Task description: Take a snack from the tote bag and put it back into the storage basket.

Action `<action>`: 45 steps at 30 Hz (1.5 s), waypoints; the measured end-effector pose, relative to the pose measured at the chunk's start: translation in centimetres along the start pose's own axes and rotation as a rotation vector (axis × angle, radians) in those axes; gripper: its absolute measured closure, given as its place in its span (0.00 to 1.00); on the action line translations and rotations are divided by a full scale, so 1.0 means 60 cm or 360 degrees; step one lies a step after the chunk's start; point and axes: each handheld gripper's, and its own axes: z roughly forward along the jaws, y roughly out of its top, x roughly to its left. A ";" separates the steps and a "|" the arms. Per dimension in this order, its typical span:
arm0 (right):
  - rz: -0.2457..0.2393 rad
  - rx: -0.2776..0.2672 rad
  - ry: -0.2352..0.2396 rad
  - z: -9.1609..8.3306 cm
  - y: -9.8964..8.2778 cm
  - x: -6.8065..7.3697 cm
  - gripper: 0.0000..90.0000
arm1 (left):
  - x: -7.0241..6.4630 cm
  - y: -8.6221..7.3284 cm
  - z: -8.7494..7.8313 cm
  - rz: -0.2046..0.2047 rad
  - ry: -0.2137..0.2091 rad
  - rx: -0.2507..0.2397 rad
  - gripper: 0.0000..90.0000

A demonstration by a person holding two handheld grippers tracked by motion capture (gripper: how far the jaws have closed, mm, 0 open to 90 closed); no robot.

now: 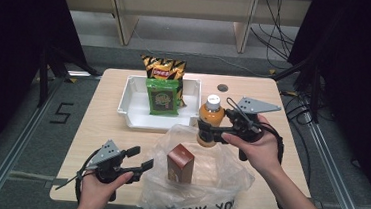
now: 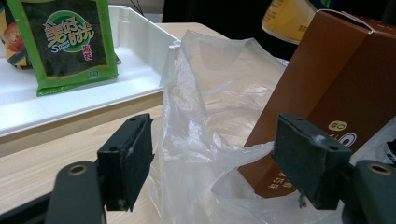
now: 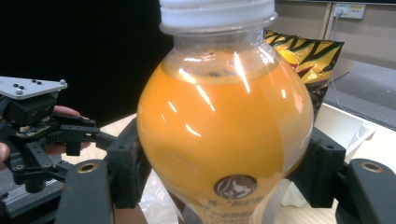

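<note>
Right gripper (image 1: 206, 132) clamped on the round orange juice bottle (image 1: 210, 119) — upright, above the clear plastic bag's (image 1: 202, 178) far rim, mid-table. Left gripper (image 1: 141, 159) spread and holding nothing beside the bag's left edge — brown carton (image 1: 180, 163) already inside.

Pale wooden table (image 1: 107, 123) on grey floor (image 1: 16, 121), dark surroundings

Overhead camera faces forward; both close gripper views share the white tray (image 1: 130, 111)
</note>
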 end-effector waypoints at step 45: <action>0.0047 0.0003 -0.0074 0.065 0.030 -0.057 0.36 | 0.001 0.002 -0.001 0.0020 -0.0003 -0.0005 0.31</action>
